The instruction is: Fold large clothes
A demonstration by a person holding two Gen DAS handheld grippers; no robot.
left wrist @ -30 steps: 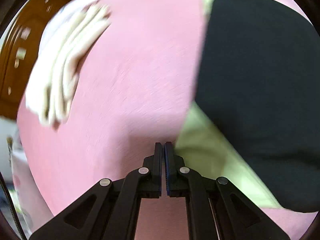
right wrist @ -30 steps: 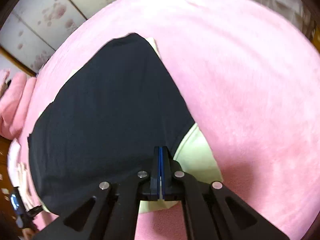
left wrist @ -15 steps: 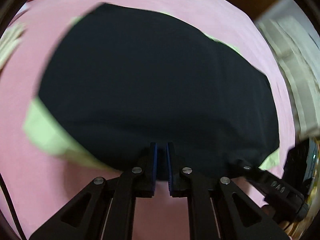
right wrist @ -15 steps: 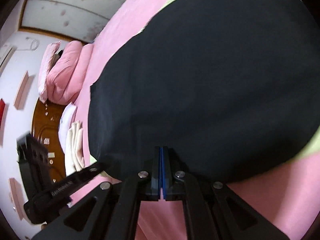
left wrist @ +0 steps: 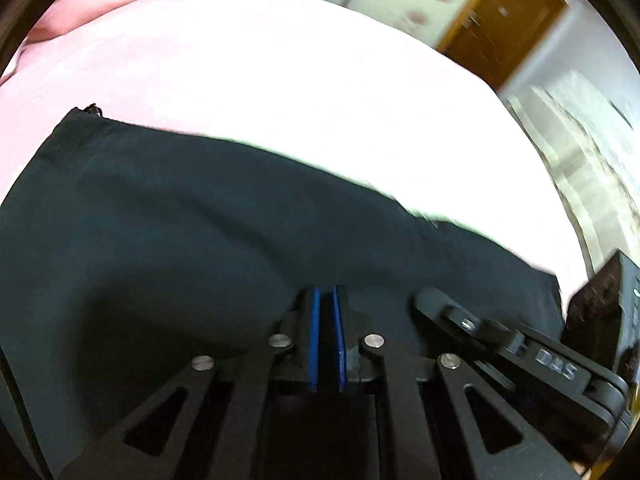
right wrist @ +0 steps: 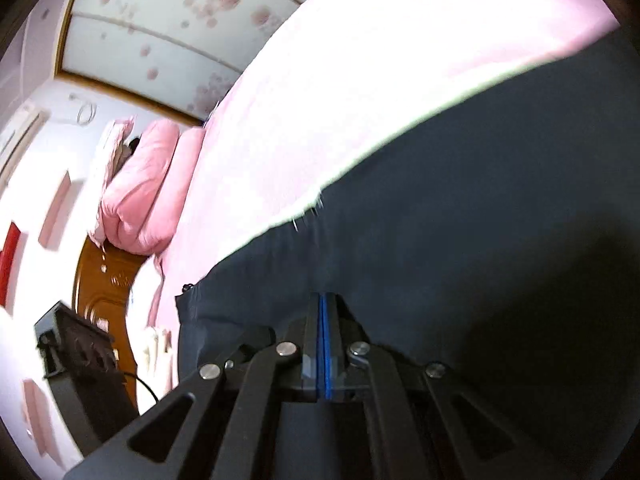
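Observation:
A large black garment (left wrist: 180,220) with a pale green edge (left wrist: 288,154) lies flat on the pink bed (left wrist: 280,60). My left gripper (left wrist: 326,292) hangs just above the cloth, its jaws closing to a thin slit. I cannot make out fabric between the pads. Close on its right, my right gripper (left wrist: 424,298) points across the same cloth. In the right wrist view the garment (right wrist: 480,200) fills the lower right, and the right gripper (right wrist: 322,296) is shut over it with its pads together. The left gripper (right wrist: 256,334) shows beside it.
Pink pillows (right wrist: 148,184) lean on the wooden headboard (right wrist: 104,292) at the bed's head, with folded white cloths (right wrist: 154,344) beside them. A flowered wardrobe (right wrist: 168,32), a wooden door (left wrist: 504,20) and pale curtains (left wrist: 592,160) stand beyond the bed.
Both grippers swung in from the garment's two sides and moved forward over the black cloth, ending side by side. The left jaws parted slightly, then narrowed again.

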